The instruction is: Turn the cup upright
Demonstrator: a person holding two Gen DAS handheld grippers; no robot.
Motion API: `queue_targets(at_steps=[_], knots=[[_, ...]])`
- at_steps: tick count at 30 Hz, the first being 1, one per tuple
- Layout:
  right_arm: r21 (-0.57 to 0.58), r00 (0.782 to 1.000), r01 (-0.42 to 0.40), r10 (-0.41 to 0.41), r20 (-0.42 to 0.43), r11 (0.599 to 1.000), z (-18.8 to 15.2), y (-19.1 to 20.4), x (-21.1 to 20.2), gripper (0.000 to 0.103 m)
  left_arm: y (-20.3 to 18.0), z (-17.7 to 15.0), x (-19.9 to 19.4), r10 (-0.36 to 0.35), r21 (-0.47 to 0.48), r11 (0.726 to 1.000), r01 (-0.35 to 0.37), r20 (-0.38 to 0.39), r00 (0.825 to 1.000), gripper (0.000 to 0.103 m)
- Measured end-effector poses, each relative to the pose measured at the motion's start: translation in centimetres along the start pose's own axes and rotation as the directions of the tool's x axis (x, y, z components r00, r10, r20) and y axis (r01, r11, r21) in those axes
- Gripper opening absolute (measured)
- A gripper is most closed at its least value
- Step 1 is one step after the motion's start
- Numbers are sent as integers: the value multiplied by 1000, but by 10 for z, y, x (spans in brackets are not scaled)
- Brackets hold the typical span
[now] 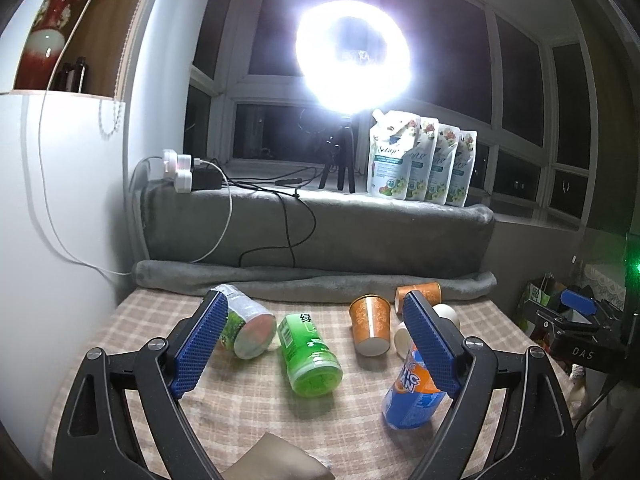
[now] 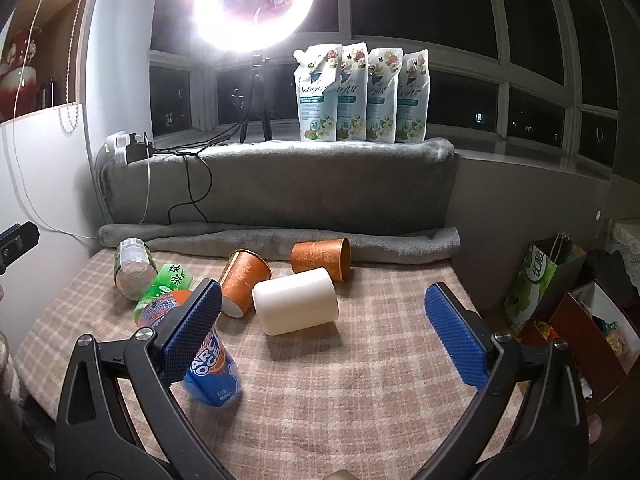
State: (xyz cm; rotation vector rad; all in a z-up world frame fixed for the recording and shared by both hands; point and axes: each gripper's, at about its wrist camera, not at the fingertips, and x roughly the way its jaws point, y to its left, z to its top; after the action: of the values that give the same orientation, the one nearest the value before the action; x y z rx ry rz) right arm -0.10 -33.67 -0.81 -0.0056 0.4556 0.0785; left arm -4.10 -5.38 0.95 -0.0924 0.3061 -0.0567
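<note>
Several cups lie on their sides on a checked cloth. In the left wrist view there are a clear green-labelled cup (image 1: pixel 246 326), a green cup (image 1: pixel 310 354), an orange cup (image 1: pixel 370 326), a second orange cup (image 1: pixel 420 294) behind it and a blue-orange cup (image 1: pixel 412 396). My left gripper (image 1: pixel 316 344) is open above them, empty. In the right wrist view a white cup (image 2: pixel 296 306) lies in the middle, with two orange cups (image 2: pixel 244 280) (image 2: pixel 322 260) behind it and the blue-orange cup (image 2: pixel 212 372) by the left finger. My right gripper (image 2: pixel 324 340) is open and empty.
A grey blanket roll (image 2: pixel 280 236) borders the cloth's far edge below a padded sill. Detergent pouches (image 2: pixel 360 92), a ring light on a tripod (image 2: pixel 254 4) and a power strip with cables stand on the sill. Bags and boxes (image 2: pixel 552 304) sit at the right.
</note>
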Motion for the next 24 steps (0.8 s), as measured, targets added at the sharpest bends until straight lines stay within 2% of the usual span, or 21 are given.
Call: queue_targets(at_steps=[24], knots=[[-8,1000,-8,8,-9,1000,0,4,9,103,7,-2,6,10,-5,1000,-10,-4,1000,90]])
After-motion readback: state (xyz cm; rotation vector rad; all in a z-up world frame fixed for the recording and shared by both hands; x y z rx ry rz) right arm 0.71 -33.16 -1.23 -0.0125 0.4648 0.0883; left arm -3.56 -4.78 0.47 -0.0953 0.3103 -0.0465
